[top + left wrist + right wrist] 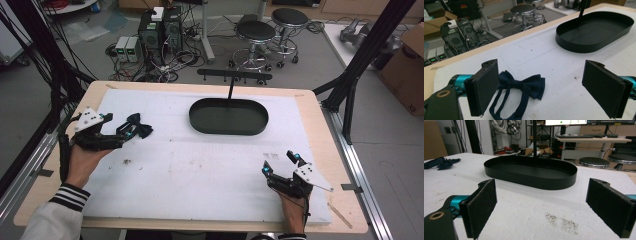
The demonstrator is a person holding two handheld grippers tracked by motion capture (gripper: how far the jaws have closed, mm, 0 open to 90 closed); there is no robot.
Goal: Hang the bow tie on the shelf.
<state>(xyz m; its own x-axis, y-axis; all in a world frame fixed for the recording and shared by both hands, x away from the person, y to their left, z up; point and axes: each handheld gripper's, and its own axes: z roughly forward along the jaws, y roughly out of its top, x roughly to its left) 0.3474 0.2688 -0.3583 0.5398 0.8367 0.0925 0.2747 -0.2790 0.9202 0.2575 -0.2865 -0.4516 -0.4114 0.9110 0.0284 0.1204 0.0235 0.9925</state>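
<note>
Beside left gripper (131, 131), bow tie (138, 125) seemingly crosswise.

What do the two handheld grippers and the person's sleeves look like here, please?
Both the left gripper and the right gripper are black, with teal joints behind flat, dark, felt-like rectangular pads and a grey three-cornered plate with small dots on top. The left sleeve is white with a black-and-white striped cuff.
</note>
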